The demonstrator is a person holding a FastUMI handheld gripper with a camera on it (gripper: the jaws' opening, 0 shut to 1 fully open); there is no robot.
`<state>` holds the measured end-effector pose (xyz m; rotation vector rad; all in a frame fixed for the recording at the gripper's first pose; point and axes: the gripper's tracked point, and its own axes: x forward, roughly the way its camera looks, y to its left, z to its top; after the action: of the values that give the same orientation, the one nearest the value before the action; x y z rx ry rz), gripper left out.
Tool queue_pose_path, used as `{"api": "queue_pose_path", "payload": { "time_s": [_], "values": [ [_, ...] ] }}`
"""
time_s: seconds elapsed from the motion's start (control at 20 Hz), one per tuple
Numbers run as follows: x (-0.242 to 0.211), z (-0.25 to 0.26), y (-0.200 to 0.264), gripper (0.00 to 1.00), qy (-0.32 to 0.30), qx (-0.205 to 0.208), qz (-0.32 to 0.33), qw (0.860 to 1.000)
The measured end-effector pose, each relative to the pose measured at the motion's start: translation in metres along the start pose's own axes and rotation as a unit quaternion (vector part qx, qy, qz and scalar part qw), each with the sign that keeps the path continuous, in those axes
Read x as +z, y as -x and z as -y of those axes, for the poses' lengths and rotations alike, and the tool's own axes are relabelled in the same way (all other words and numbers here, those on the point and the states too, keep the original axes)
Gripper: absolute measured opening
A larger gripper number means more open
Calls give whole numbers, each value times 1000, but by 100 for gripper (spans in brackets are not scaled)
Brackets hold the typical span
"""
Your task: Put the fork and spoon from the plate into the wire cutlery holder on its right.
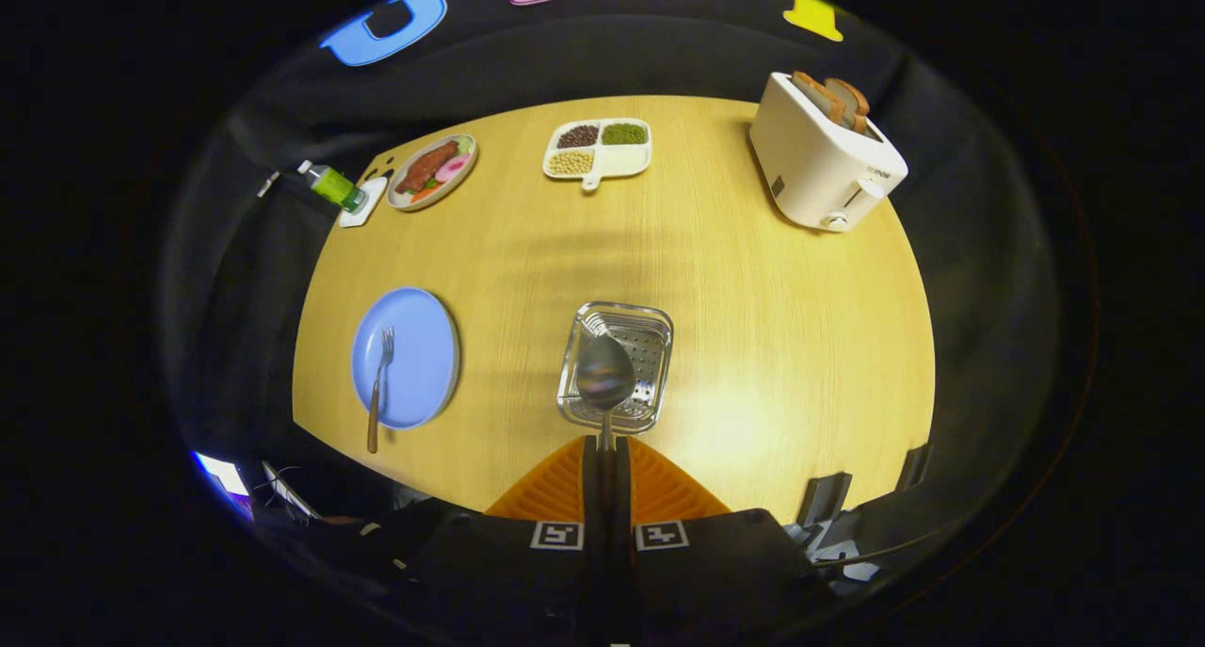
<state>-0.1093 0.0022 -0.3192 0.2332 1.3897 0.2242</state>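
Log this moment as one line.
gripper: shut on metal spoon | spoon: above wire cutlery holder | wooden-handled fork: on blue plate

Wooden table (753,280) lit brightly, black cloth wall (659,58).

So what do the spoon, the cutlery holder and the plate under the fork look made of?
Spoon, held in the shut gripper: polished metal, mirror-like bowl. Cutlery holder: shiny metal, perforated floor, probably steel. Plate: matte light blue, plastic or ceramic, can't tell. Fork: metal tines, brownish handle, maybe wood.

Spoon (604,372) in claw (605,447) over holder (659,331)
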Motion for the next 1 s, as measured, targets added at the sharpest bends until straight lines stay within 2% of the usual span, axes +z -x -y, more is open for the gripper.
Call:
{"api": "queue_pose_path", "payload": {
  "time_s": [0.25, 0.5, 0.6, 0.75, 0.95, 1.0],
  "values": [
    [4, 3, -42, 6, 0, -17, -45, 999],
    [19, 9, -44, 12, -15, -27, -31, 999],
    [22, 3, -41, 9, -24, -16, -20, 999],
    [37, -14, -30, 19, -27, 13, 28, 999],
    [47, -65, -3, 23, -19, 57, 93, 994],
    [44, -82, 2, 28, -16, 69, 99, 993]
  ]
}}
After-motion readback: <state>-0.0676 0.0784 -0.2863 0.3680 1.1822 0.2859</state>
